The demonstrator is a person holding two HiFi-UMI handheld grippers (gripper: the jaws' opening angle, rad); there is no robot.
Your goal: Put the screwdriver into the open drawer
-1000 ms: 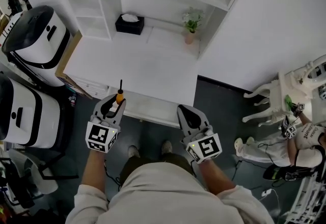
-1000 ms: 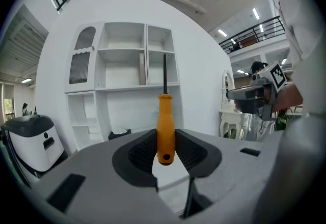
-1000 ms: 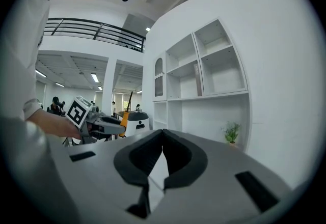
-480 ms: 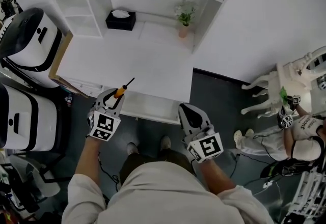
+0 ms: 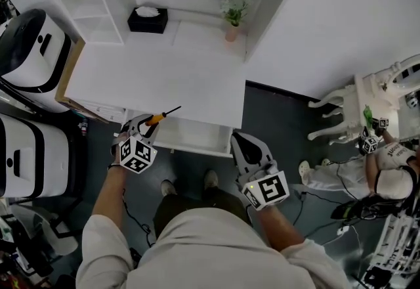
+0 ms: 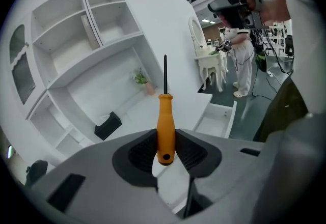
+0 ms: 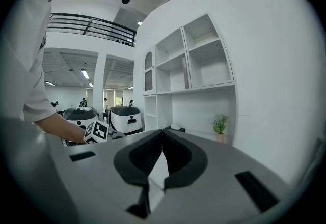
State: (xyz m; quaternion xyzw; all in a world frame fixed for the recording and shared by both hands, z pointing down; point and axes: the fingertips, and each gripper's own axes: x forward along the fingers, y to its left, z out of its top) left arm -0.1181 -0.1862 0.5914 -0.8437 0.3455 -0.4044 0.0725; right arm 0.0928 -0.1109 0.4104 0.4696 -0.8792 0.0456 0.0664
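The white desk (image 5: 164, 77), a broad, flat, matte slab, lies behind the open drawer (image 5: 197, 137), a shallow white box with thin straight walls pulled out from the desk's front edge. The left tongs (image 5: 143, 125), grey moulded plastic with black ribbed pads, sit just off the drawer's left end; they have rolled over since a second ago and stay clenched on the screwdriver (image 5: 159, 116). The right tongs (image 5: 240, 143), of the same build, hover at the drawer's right end with their jaws pressed together on nothing, and have barely moved. The screwdriver itself has swung: its thin, dark metal shaft, which pointed away across the desk, now slants rightward near the drawer's left end. It is gripped low on its smooth, rounded orange handle, close to the butt. That turn likely lines the tool up with the drawer's length, so carrying it over the drawer, lowering and letting go seem to be what remains; the round, slick handle may roll a little once freed
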